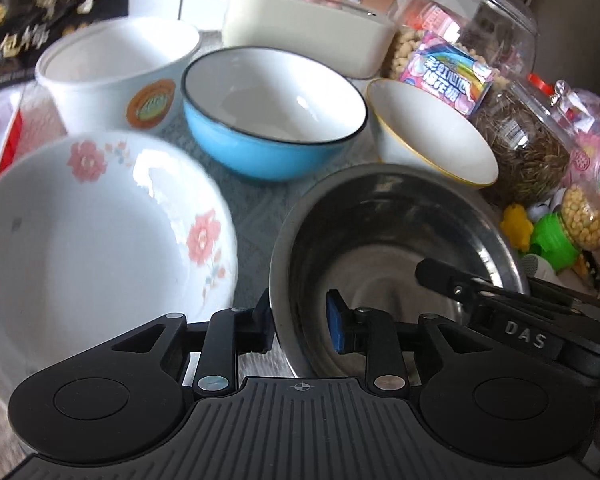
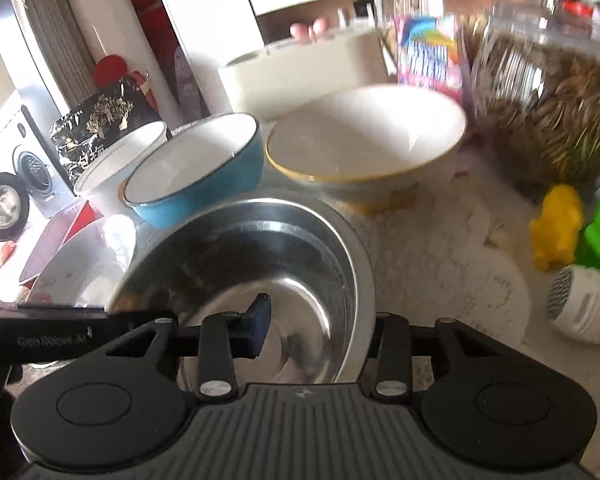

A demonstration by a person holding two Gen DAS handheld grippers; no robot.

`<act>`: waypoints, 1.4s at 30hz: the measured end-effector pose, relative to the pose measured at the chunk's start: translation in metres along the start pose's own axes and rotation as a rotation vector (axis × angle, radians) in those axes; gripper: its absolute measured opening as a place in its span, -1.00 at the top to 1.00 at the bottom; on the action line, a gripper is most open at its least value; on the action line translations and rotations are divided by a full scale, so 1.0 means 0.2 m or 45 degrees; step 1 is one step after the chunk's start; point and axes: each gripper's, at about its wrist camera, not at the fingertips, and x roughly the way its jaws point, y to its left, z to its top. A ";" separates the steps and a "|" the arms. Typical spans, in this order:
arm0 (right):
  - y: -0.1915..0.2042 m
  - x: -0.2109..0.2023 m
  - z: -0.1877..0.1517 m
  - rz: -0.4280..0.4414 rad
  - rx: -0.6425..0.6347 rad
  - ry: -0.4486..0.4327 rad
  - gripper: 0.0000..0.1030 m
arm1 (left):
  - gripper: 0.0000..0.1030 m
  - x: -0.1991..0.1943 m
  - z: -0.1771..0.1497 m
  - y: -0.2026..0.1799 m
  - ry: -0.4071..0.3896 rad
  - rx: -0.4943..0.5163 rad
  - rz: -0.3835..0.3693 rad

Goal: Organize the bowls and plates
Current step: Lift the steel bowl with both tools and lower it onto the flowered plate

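1. The steel bowl [image 1: 380, 240] stands on the table [image 1: 256, 208] nearest the cameras. The floral plate [image 1: 80, 232] is just beside it on one side, and the blue bowl [image 1: 272, 120] and the yellow-rimmed bowl [image 1: 432, 132] are behind it.
2. The left gripper [image 1: 300, 324] straddles the bowl's near rim, one pad outside the wall and the blue pad inside. The jaws are only partly open, and a gap shows between the inner pad and the metal, so it grips nothing.
3. The right gripper [image 2: 320, 326] straddles the opposite rim in the same way. Its inner pad stands clear of the wall and its outer finger is half hidden behind the rim (so nothing looks pinched there either).
4. Handling, as a judgement:
   - The steel bowl is probably light, stiff and unbreakable, but its polished wall is slick and slopes away.
   - The rolled rim is the sensible place to grip, pinched squarely so that it does not squirt out.
   - The ceramic pieces look heavier and chip easily, so they should be set down gently and not knocked against the steel.
5. Count:
   - one steel bowl
   - one blue bowl
   - one yellow-rimmed bowl
   - one white tub [image 1: 112, 68] with an orange label
   - one floral plate
6. That makes four bowl-like vessels and a single plate. Clear snack jars crowd the far side, too overlapped to count surely.
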 end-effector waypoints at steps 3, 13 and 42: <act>0.04 -0.08 -0.01 -0.009 -0.019 -0.036 0.25 | 0.43 -0.07 0.00 0.04 -0.044 -0.025 -0.028; 0.37 -0.21 0.06 -0.010 -0.146 -0.101 0.23 | 0.40 -0.36 -0.02 0.28 -0.240 -0.136 -0.088; 0.89 0.29 0.11 0.088 -0.297 0.119 0.19 | 0.65 -0.36 -0.06 0.94 -0.323 -0.382 0.058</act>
